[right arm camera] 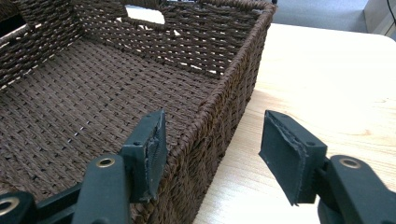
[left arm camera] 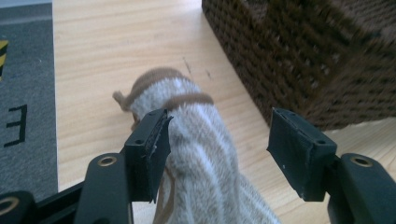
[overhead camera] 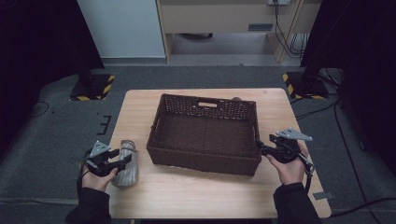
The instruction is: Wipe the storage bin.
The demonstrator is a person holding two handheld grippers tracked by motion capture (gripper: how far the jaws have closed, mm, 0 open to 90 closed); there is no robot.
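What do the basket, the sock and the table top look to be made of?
Basket: dark brown woven wicker or paper rope, matte; the plaited strands show.
Sock: soft fuzzy knit, grey-white with brown bands at the cuff.
Table: pale wood or wood-look laminate, smooth, with faint grain.

Wooden table (overhead camera: 201,196); hazard-striped stand bases (overhead camera: 92,87).

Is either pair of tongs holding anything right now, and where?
Nothing is held: left tongs stand open over the sock, right tongs open astride the basket wall.
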